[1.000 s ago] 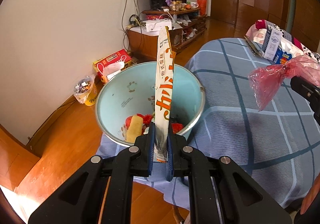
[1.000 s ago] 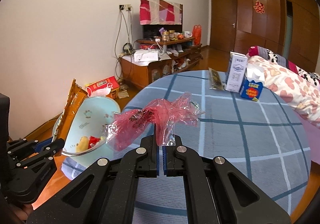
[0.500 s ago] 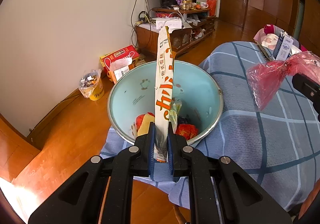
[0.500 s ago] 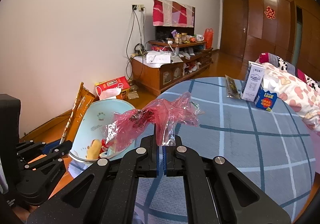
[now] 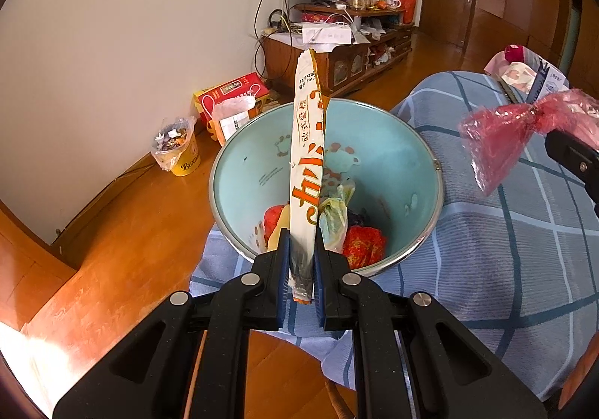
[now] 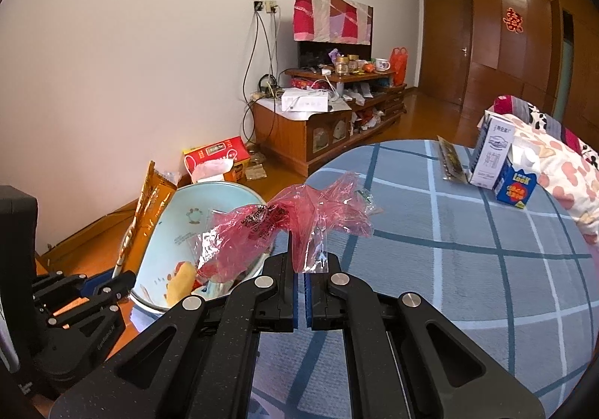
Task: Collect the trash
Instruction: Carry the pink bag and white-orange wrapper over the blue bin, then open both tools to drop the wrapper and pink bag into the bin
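Item: left tongs [image 5: 301,265], pressed together on the lower end of a long snack wrapper [image 5: 307,164]. The wrapper stands upright over the near rim of the bin [image 5: 423,202].

Item: right tongs [image 6: 299,269], pinching a crumpled red bag [image 6: 262,228]. The bag hangs above the blue checked counter [image 6: 468,269], just beside the bin and not yet over its mouth.

Item: bin, pale blue, tilted at the counter's edge and already holding several scraps.

Item: cartons [image 6: 494,161], well apart at the far side of the counter; whether they count as trash cannot be told.

Risks, as judged:
- Wrapper is long and stiff; released near the rim, it may tip outward onto the floor.
- Red bag is light and clingy; it may stick to a pad or drift short of the bin.
- Bin sits tilted at the edge; a knock from either tongs could topple it.
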The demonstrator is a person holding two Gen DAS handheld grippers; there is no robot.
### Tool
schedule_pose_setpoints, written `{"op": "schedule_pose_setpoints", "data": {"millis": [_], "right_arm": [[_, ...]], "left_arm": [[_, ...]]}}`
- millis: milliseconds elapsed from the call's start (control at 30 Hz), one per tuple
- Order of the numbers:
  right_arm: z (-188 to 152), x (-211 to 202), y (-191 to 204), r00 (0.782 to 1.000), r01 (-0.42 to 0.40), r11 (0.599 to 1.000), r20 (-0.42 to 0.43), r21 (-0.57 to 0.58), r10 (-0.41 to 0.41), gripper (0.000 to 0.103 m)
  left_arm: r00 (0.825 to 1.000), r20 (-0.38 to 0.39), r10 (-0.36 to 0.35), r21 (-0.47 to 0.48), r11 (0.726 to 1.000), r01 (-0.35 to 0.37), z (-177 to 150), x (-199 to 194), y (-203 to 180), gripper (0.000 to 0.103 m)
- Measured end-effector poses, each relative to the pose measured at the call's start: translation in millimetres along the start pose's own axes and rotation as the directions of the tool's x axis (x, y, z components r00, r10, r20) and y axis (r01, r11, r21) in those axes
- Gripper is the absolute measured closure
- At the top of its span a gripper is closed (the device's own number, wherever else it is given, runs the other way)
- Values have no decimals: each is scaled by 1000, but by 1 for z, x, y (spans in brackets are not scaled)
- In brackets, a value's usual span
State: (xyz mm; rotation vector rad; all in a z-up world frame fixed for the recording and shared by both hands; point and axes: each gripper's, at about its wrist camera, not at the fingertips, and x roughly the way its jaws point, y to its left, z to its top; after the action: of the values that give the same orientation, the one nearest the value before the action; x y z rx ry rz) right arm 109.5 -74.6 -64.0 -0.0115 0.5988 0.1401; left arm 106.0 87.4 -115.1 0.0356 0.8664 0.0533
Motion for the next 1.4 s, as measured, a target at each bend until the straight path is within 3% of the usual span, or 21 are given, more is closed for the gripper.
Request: {"op": "schedule_pose_setpoints", "data": {"millis": [667, 1167, 1300, 1367, 1400], "right_arm": [[5, 42, 20, 999, -24, 999, -44, -44, 22, 100], [8, 80, 43, 992, -45, 993, -123, -113, 30, 99], [11, 87, 44, 990, -55, 991, -134, -119, 39, 92], [12, 87, 42, 991, -51, 993, -129, -110, 37, 84], [13, 85, 41, 992, -54, 994, -123, -100, 41, 78]], "left_arm": [[999, -50, 18, -19, 1000, -19, 7, 32, 4, 92], [996, -84, 37, -30, 999, -40, 12, 45, 9, 90], [995, -98, 31, -34, 999, -34, 15, 50, 9, 89], [994, -100, 33, -33, 999, -36, 15, 50, 9, 81], [994, -98, 37, -36, 999, -41, 16, 50, 9, 68]]}}
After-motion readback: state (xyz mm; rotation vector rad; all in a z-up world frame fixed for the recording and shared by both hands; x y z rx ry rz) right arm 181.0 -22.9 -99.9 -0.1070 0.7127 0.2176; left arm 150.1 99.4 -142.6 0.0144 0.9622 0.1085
